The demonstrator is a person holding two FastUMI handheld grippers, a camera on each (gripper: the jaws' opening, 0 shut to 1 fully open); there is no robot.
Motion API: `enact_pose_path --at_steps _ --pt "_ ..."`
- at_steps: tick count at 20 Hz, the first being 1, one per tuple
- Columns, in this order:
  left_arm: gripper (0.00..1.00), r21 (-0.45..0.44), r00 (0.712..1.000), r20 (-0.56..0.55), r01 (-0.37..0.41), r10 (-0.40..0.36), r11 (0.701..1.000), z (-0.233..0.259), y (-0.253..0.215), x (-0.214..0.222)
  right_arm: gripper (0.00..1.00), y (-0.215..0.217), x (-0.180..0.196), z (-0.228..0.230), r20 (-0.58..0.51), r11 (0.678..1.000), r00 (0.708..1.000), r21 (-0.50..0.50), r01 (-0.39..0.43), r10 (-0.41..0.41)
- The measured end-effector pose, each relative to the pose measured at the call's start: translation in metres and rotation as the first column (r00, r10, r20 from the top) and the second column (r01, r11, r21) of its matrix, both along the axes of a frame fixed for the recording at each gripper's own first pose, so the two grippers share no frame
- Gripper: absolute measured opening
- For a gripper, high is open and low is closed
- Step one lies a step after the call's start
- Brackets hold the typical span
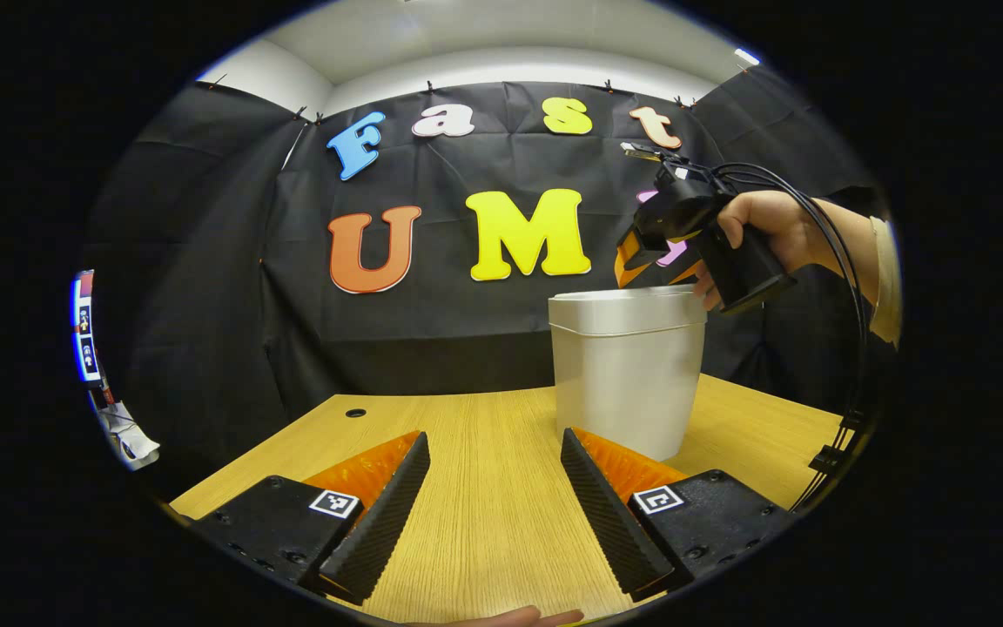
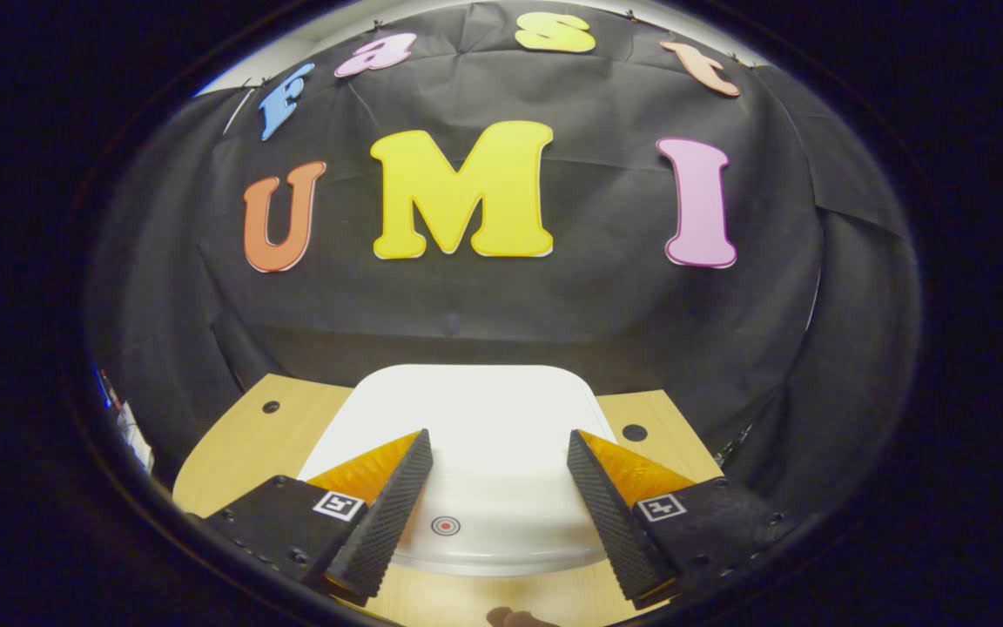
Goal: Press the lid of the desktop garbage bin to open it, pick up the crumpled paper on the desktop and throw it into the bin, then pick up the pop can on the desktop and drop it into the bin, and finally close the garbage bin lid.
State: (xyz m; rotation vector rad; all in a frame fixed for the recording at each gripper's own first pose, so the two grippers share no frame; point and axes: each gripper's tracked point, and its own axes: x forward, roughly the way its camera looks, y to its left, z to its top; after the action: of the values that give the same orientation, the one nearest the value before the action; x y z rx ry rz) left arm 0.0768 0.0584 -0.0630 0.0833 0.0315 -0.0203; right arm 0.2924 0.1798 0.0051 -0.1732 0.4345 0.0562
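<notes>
Right gripper view: right gripper point(image 2: 496, 466) hangs over the shut lid.
Its jaws gape wide, empty, above the white plastic desktop bin's flat lid point(image 2: 475, 409); the small red press mark point(image 2: 445, 525) lies below, nearer its left finger. The left gripper point(image 1: 494, 475), open and empty, sits farther off at desk level.

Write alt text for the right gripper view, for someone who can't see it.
The right gripper hangs open just above the closed white lid of a desktop garbage bin, its two fingers spread over the lid's near edge by a small round button mark. The bin sits on a light wooden desk before a black cloth wall.
</notes>
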Motion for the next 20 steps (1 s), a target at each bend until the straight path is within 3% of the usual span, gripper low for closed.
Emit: enact_pose_path --at_steps 7,10,12,20 --pt "0.98 -0.039 0.999 0.035 -0.016 0.017 0.999 0.013 0.010 -0.005 0.98 -0.001 -0.029 0.000 0.063 1.000 0.998 -0.004 -0.006 0.007" --pt "0.98 -0.026 0.999 0.041 0.000 0.001 1.000 0.015 0.005 -0.006 1.00 -0.005 -0.035 -0.004 0.077 0.999 0.997 0.041 -0.004 0.000" --pt "0.98 -0.020 0.999 0.046 0.004 -0.003 1.000 0.014 0.002 -0.007 0.98 -0.005 -0.040 -0.006 0.085 1.000 0.996 0.018 -0.011 0.010" --pt "0.98 -0.029 1.000 0.018 -0.001 0.002 1.000 0.006 0.000 -0.001 0.99 -0.008 -0.038 -0.017 0.135 0.998 0.990 0.030 -0.054 0.050"
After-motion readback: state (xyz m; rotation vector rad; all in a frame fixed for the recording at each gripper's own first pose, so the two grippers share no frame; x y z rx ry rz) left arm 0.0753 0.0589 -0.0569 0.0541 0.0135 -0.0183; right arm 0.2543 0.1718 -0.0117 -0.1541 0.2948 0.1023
